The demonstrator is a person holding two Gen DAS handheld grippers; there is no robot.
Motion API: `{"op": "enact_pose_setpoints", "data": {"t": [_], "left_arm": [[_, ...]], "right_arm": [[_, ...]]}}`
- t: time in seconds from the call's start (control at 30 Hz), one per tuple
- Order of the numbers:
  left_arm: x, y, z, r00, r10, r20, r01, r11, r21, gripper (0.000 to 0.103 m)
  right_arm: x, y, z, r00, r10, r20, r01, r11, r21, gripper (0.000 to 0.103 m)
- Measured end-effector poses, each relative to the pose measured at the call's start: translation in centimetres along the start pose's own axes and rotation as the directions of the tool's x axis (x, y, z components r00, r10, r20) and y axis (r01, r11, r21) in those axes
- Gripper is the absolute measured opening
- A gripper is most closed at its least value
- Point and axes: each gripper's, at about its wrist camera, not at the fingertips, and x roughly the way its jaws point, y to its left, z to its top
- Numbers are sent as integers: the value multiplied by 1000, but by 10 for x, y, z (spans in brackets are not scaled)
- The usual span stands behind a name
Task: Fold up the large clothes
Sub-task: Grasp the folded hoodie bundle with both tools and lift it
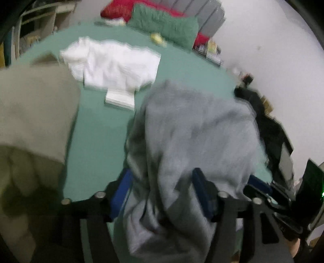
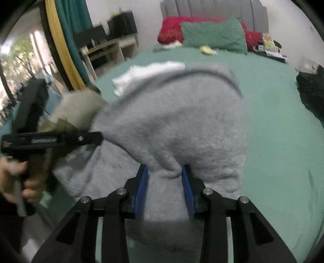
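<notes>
The right gripper (image 2: 164, 172) is closed on a bunch of the grey garment (image 2: 182, 125); its two blue pads (image 2: 187, 188) press the fleecy cloth from both sides, and the rest of the garment rises in front of it and falls to the left. The garment hangs over the bed (image 2: 283, 141), which has a green sheet.

In the left wrist view, the same grey garment (image 1: 192, 131) lies between the blue pads (image 1: 199, 182) of the left gripper (image 1: 162, 180). The jaws stand rather wide, and the picture is blurred, so it is not possible to tell if the pads really press the cloth.

To the left of the right gripper, the other gripper (image 2: 52, 139) appears from the side, held by a hand (image 2: 18, 182). There is white writing on its black body, but it is too blurred to read.

Ahead of the left gripper lies a white folded garment (image 1: 113, 64), and to its left a beige cloth (image 1: 34, 105). Further ahead, at the head of the bed, there are a green pillow (image 1: 166, 26) and a red pillow (image 1: 117, 10).
</notes>
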Motion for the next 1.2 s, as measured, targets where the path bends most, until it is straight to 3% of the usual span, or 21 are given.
{"op": "enact_pose_setpoints", "data": {"t": [0.07,0.17,0.27,0.33,0.5,0.7,0.9,0.97,1.0,1.03,1.1,1.2], "left_arm": [[-21,-4,10,995,-17,99,18,1000,-3,77],[-23,-16,29,979,-71,190,68,997,25,83],[6,-28,48,986,-109,126,104,993,46,83],[32,-38,63,993,-102,61,98,993,66,83],[92,-35,58,994,-17,-108,26,997,79,84],[108,-24,55,995,-10,-99,21,995,102,89],[84,-19,55,999,12,-32,-10,997,72,89],[66,-13,53,999,23,22,-24,998,53,89],[58,-8,51,999,19,36,-21,999,38,89],[49,-1,46,999,17,48,-17,1000,8,89],[42,11,40,999,10,46,-9,999,-33,89],[38,26,29,1000,-5,27,8,996,-85,89]], "right_arm": [[-17,-11,13,997,-29,66,29,1000,6,50],[-21,-34,39,993,-28,111,23,999,45,52],[5,-55,66,996,-1,93,-5,998,62,49],[32,-61,81,998,34,44,-36,998,47,18],[96,-76,97,994,-20,-105,17,999,-29,16],[148,-79,101,990,-53,-133,44,997,-66,16],[130,-84,94,999,-6,-52,6,1000,13,17],[111,-85,92,1000,7,-21,-6,998,56,21],[98,-84,89,1000,16,3,-16,998,61,35],[86,-82,85,1000,10,22,-11,998,59,68],[59,-76,73,997,-15,71,11,999,51,94],[36,-71,54,998,-14,58,10,998,60,94]]}}
